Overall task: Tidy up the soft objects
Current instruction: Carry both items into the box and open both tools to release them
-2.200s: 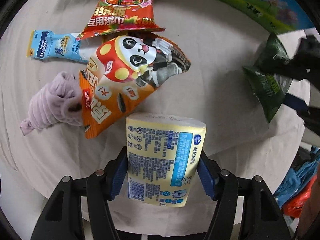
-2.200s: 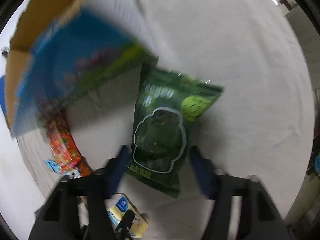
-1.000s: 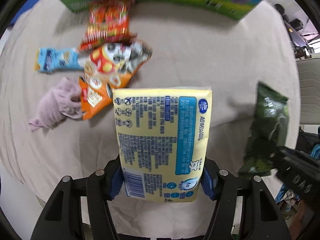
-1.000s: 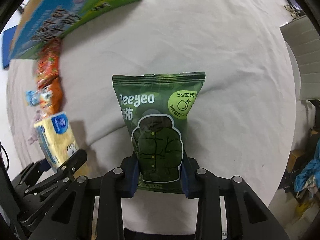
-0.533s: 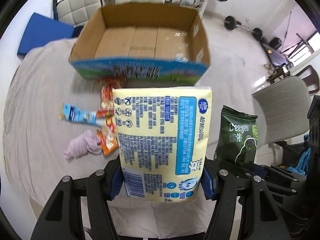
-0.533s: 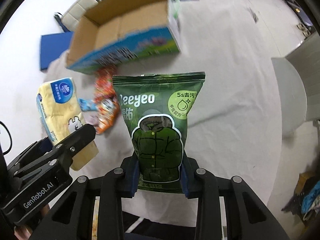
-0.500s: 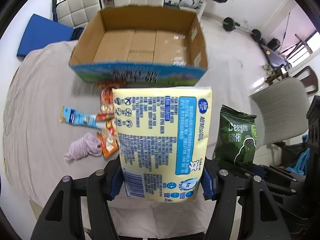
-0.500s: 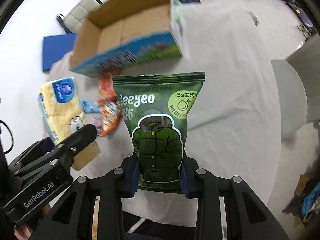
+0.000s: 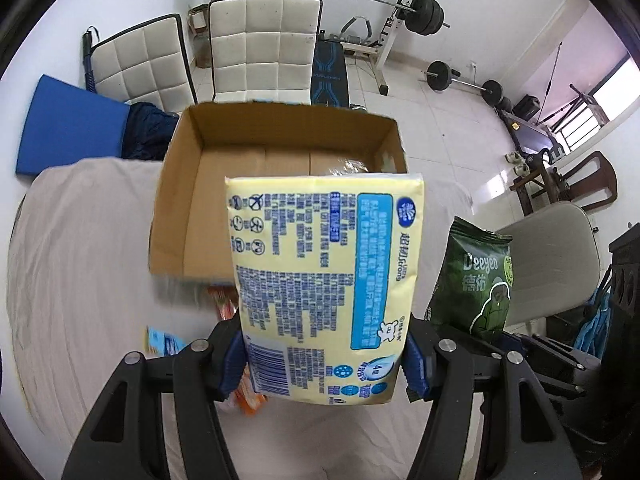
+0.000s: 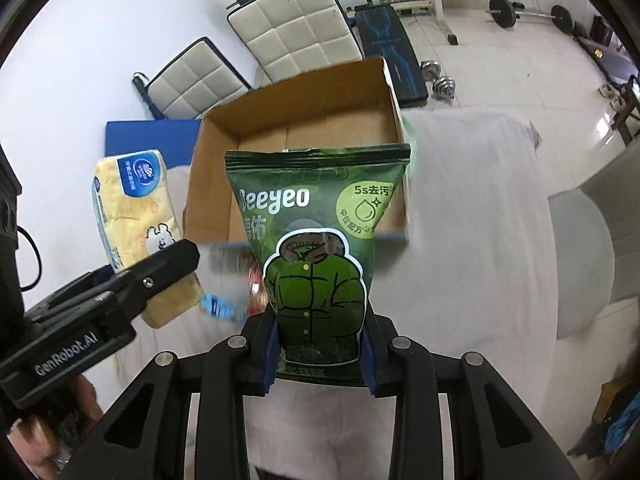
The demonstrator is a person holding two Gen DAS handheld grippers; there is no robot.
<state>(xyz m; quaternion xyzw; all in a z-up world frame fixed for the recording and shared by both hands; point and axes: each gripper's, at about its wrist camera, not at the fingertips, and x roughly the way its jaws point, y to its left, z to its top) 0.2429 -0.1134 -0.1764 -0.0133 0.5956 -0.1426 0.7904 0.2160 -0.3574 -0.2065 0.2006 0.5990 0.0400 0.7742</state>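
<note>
My left gripper [image 9: 322, 364] is shut on a yellow tissue pack [image 9: 324, 280] and holds it upright, high above the table, in front of the open cardboard box [image 9: 192, 168]. My right gripper [image 10: 320, 354] is shut on a green Deeyeo wipes pouch [image 10: 316, 256], also raised, facing the same box [image 10: 304, 112]. The pouch shows at the right of the left wrist view [image 9: 476, 280]. The tissue pack [image 10: 132, 208] and left gripper show at the left of the right wrist view. The box looks empty apart from clear tape on its floor.
A beige cloth [image 9: 80, 260] covers the table. Snack packets [image 9: 224, 304] and a blue sachet [image 9: 164, 342] lie in front of the box, mostly hidden. White chairs [image 9: 260, 40], a blue mat [image 9: 68, 120] and gym weights [image 9: 424, 8] stand beyond the table. A grey chair [image 9: 556, 264] is at right.
Both grippers have risen and tilted up with their packs still held. The box now sits lower and nearer in both views, and the room behind it has come into sight.
</note>
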